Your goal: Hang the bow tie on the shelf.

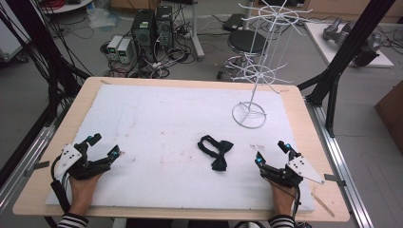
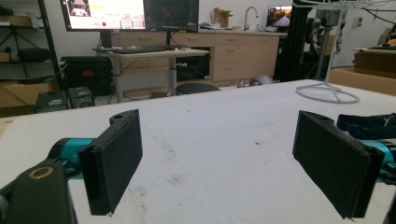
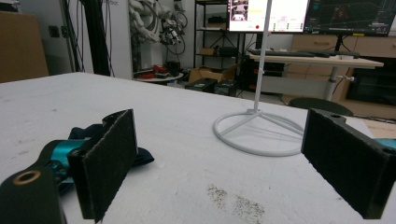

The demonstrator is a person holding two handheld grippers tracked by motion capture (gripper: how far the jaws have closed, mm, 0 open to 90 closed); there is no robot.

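— What lies nearest the tongs?

— A black bow tie (image 1: pixel 216 152), made of dark fabric, flat on the white sheet (image 1: pixel 157 123) that covers the bench.

— How is it lying?

— Its bow sits toward the person's side, tilted, and its neck strap curls into a loop on the far left of the bow.

— Where on the sheet?

— In the near half, roughly midway between the two sides, well apart from the white wire stand (image 1: pixel 252 71) at the far right. In the right gripper view a dark fold of it (image 3: pixel 142 156) shows low at the left.
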